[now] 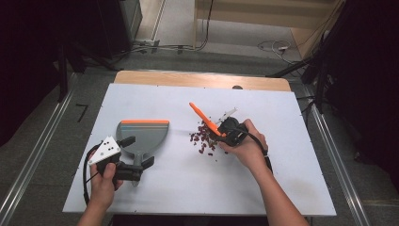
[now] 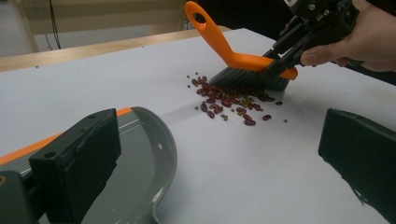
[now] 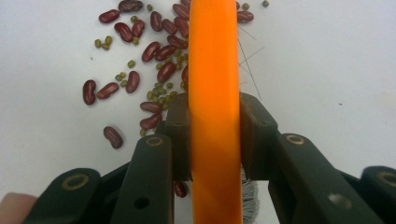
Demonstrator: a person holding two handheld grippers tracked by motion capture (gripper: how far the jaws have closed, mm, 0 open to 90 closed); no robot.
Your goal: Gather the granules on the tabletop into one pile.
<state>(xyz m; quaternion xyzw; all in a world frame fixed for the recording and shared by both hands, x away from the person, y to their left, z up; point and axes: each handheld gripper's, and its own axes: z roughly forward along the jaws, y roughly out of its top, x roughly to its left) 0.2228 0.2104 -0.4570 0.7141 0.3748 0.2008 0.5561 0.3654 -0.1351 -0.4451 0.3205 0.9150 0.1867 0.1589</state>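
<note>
A grey dustpan (image 1: pixel 143 133) with an orange front lip lies on the white table (image 1: pixel 263 183), left of centre. My left gripper (image 1: pixel 138 150) stands open at the pan's handle end, one jaw on each side of it. In the left gripper view the pan's curved grey rim (image 2: pixel 161 154) sits beside the left jaw of my left gripper (image 2: pixel 219 154). My right gripper (image 1: pixel 225 133) is shut on an orange-handled brush (image 1: pixel 205 117), its dark bristles (image 2: pixel 247 79) down on the table at a scatter of red beans and small green beans (image 1: pixel 202 139). The orange handle (image 3: pixel 214 56) runs up between the jaws.
The beans (image 2: pixel 229 100) are spread across the white surface between brush and dustpan. A wooden strip (image 1: pixel 202 79) borders the table's far edge. Metal rails (image 1: pixel 42 141) flank the table, and cables (image 1: pixel 277 46) lie on the floor behind it.
</note>
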